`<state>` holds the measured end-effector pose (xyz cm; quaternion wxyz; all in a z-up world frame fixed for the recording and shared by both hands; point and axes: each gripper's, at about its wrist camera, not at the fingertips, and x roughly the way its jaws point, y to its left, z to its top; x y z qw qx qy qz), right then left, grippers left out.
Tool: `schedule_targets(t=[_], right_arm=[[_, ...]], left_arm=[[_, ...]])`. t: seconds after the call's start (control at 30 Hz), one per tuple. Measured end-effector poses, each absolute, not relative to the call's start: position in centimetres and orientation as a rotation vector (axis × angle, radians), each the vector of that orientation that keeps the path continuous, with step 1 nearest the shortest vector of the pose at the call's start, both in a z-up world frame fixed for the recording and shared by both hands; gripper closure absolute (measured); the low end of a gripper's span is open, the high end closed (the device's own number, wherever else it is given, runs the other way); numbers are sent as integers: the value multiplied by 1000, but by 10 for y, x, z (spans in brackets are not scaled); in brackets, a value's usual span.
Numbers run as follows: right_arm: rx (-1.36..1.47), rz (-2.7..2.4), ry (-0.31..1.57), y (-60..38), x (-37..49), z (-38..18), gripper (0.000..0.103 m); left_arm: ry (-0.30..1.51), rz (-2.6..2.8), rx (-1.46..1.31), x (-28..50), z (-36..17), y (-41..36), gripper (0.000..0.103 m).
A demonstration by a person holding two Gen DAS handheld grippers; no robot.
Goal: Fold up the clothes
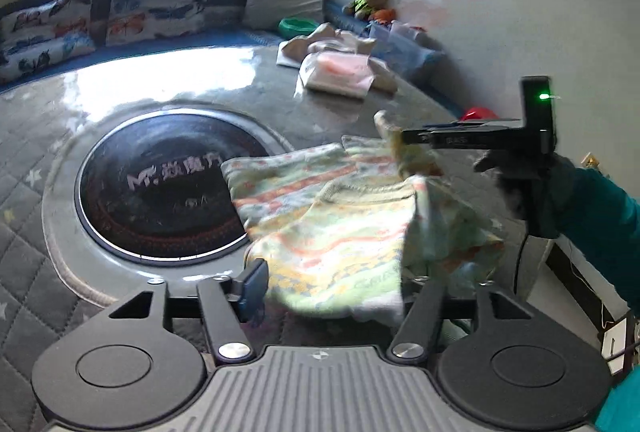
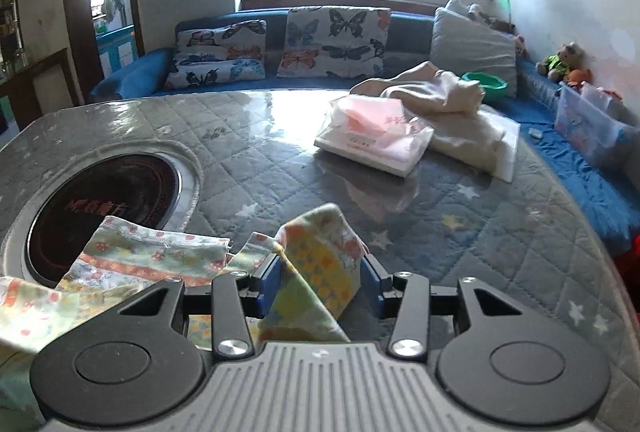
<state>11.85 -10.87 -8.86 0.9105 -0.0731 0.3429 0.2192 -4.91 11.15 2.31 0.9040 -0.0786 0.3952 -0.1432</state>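
A small patterned garment [image 1: 320,216], pale green with orange and yellow stripes, lies partly on the grey quilted table [image 1: 168,84] and over the edge of the round black cooktop [image 1: 156,184]. My left gripper [image 1: 332,284] has its jaws apart around the garment's near edge, whose cloth fills the gap and hides the right finger. My right gripper [image 2: 318,280] is closed on a bunched corner of the same garment [image 2: 320,252] and lifts it above the table. The right gripper also shows in the left wrist view [image 1: 396,136], holding the far corner.
A plastic-wrapped pink and white package [image 2: 372,140] and a beige crumpled cloth [image 2: 440,100] lie at the table's far right. A blue sofa [image 2: 136,76] with butterfly cushions runs behind. A green bowl [image 2: 484,82] and toys sit along the right wall.
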Motion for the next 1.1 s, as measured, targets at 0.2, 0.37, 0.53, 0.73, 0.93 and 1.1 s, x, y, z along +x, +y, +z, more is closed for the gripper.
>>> schedule_targets(t=[0.2, 0.37, 0.53, 0.73, 0.93, 1.1], right_arm=[[-148, 490, 743, -101, 118, -99, 58], [-176, 470, 775, -105, 111, -109, 58], [-185, 433, 792, -120, 99, -111, 58], [-167, 364, 809, -141, 83, -112, 58], [-148, 322, 830, -157, 68, -113, 58], [-147, 306, 830, -164, 56, -112, 57]], left_arm=[[868, -267, -103, -53, 13, 108, 27], [876, -283, -75, -61, 5, 103, 19], [880, -310, -57, -66, 1, 100, 10], [910, -279, -79, -63, -9, 98, 7], [905, -275, -3, -68, -16, 82, 2], [927, -266, 14, -74, -25, 78, 2]])
